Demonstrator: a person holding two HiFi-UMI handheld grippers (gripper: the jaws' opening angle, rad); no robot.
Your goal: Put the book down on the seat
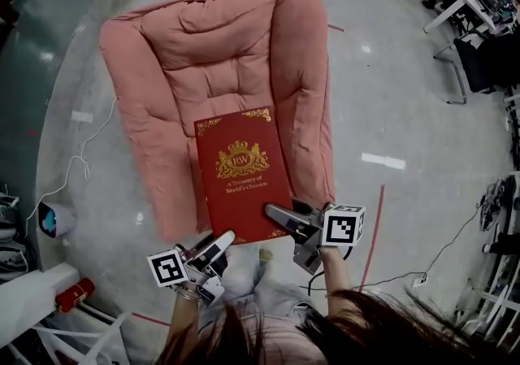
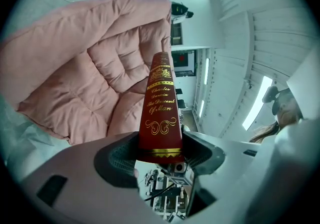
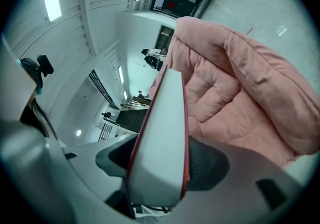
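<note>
Book (image 1: 241, 172) hangs over the front of the pink seat (image 1: 203, 46); I see my left gripper (image 1: 218, 243) clamped on its spine end and my right gripper (image 1: 280, 215) clamped on its page edge.

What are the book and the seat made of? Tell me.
The book: stiff cover, probably red leatherette or coated board, slight sheen, gold-stamped crest and lettering. The seat: matte pink cloth, likely stuffed; quilted seams and puffy rolls show.
</note>
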